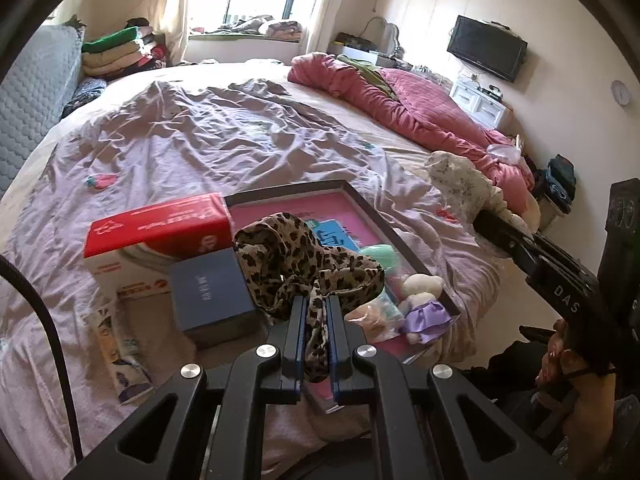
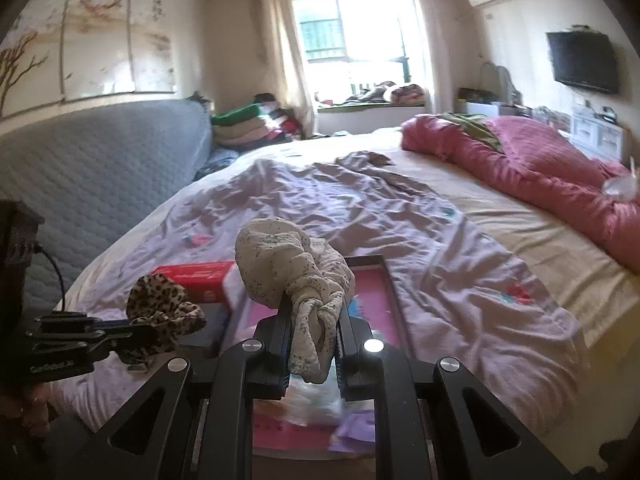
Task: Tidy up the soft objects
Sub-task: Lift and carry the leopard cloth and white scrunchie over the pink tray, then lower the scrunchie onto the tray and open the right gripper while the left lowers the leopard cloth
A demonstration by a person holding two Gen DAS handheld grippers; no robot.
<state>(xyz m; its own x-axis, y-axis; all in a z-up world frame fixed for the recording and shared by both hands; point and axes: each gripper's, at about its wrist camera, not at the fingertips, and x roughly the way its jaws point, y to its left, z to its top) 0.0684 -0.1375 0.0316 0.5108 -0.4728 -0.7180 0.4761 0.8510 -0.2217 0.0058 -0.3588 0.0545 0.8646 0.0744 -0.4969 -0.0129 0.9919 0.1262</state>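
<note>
The left gripper [image 1: 315,304] pinches a crumpled leopard-print fabric scarf [image 1: 304,268]. The right gripper [image 2: 313,312] clamps a knotted cream speckled cloth [image 2: 296,268] above the near dark-framed pink tray [image 2: 384,276].

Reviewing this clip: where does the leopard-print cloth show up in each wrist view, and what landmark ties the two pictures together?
Left wrist: leopard-print cloth at centre bottom, clamped in the left gripper, above the blue box.
Right wrist: the cloth sits lower left, held out from the side.
Shared landmark: the red box on the bed.

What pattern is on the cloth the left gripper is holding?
Leopard spots, brown and black on tan. The cloth shows best in the left wrist view.
</note>
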